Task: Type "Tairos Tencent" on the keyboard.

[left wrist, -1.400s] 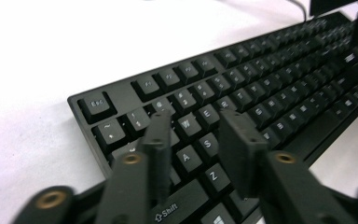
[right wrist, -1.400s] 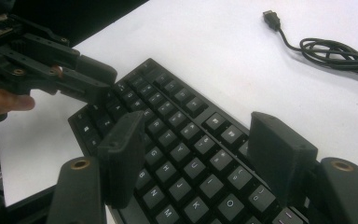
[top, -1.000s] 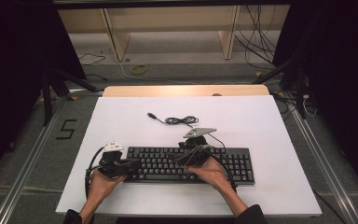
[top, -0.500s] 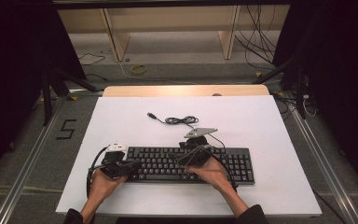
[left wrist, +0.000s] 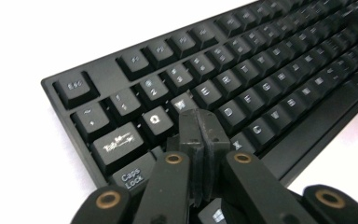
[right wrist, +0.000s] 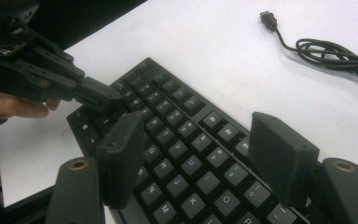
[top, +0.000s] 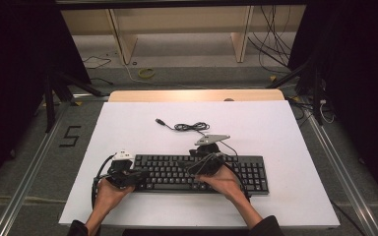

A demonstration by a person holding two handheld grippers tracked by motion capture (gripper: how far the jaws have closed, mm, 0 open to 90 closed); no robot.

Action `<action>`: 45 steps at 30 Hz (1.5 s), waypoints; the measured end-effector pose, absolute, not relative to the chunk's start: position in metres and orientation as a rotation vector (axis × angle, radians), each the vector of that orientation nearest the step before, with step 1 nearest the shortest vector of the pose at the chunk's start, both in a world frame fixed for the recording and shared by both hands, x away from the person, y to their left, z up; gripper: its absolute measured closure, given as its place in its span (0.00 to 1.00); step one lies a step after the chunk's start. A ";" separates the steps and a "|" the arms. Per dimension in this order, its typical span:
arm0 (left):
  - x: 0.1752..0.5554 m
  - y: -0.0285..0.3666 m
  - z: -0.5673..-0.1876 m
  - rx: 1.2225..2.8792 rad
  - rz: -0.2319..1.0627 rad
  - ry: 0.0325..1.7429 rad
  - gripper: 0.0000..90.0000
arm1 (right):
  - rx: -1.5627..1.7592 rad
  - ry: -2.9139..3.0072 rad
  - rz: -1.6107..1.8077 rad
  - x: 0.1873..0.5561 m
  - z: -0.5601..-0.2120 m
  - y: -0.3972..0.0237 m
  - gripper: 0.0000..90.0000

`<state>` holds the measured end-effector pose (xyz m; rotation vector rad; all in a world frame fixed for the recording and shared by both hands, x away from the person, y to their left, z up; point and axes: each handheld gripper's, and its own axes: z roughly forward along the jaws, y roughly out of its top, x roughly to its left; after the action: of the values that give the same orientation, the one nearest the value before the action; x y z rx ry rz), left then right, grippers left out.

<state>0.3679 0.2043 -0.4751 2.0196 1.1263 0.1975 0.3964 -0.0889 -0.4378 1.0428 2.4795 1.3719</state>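
Observation:
A black keyboard lies near the front of the white table. My left gripper is at its left end. In the left gripper view its jaws are shut together, tips down on the keys just below Q and W. They have just eased apart a trace, with nothing between them. My right gripper hovers over the keyboard's middle. In the right gripper view it stands open above the letter keys, holding nothing, with the left gripper farther off.
The keyboard's coiled black cable lies on the table behind it, and its USB plug lies loose. A wooden board borders the far table edge. Beyond it are shelf legs and floor cables.

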 end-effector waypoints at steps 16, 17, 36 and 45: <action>0.360 0.199 -0.467 1.923 0.180 1.072 0.55 | 1.037 2.470 1.375 0.396 -0.436 -0.089 0.45; 0.360 0.200 -0.467 1.910 0.179 1.069 0.55 | 1.037 2.470 1.375 0.396 -0.436 -0.089 0.45; 0.355 0.202 -0.464 1.829 0.162 1.033 0.38 | 1.030 2.505 1.340 0.397 -0.440 -0.086 0.57; 0.353 0.202 -0.463 1.815 0.172 1.030 0.37 | 1.022 2.537 1.307 0.397 -0.446 -0.082 0.71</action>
<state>0.3527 0.2025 -0.4628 1.8153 1.0299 0.1717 0.3967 -0.0825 -0.4457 1.0216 2.5373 1.3075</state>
